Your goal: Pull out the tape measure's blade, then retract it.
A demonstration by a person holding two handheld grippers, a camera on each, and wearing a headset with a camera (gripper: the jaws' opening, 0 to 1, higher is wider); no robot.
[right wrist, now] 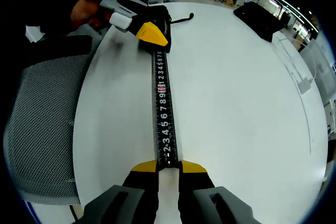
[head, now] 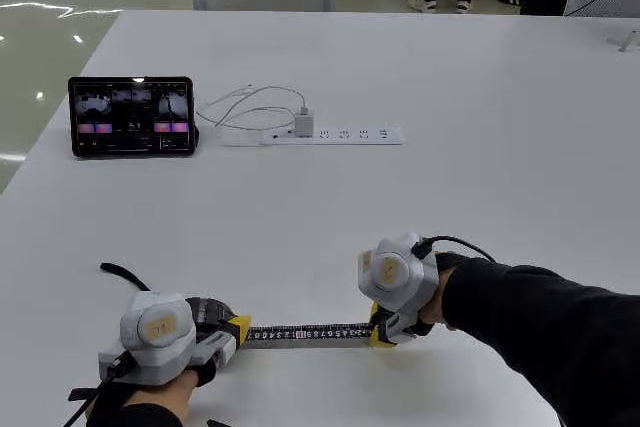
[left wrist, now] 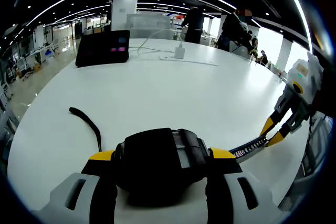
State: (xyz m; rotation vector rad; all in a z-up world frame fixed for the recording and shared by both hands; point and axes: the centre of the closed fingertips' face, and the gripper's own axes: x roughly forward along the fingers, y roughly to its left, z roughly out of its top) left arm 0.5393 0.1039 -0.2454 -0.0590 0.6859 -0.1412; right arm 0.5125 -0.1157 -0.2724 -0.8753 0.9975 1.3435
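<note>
A black tape measure case (left wrist: pixel 160 158) sits clamped between the yellow-tipped jaws of my left gripper (left wrist: pixel 163 156), low at the left of the table (head: pixel 215 332). Its wrist strap (left wrist: pixel 86 124) trails on the white table behind it. The dark blade (head: pixel 305 333) with white numbers is drawn out to the right, lying flat on the table (right wrist: pixel 163 108). My right gripper (right wrist: pixel 169 167) is shut on the blade's end, and stands at the blade's right end in the head view (head: pixel 385 335). The left gripper (right wrist: pixel 139 22) shows at the blade's far end in the right gripper view.
A black tablet (head: pixel 131 115) stands at the back left of the white table (head: pixel 450 177). A white power strip (head: pixel 335 134) with a charger and looped cable (head: pixel 250 107) lies beside it. A mesh chair (right wrist: pixel 42 124) sits by the table's edge. People stand beyond the far end.
</note>
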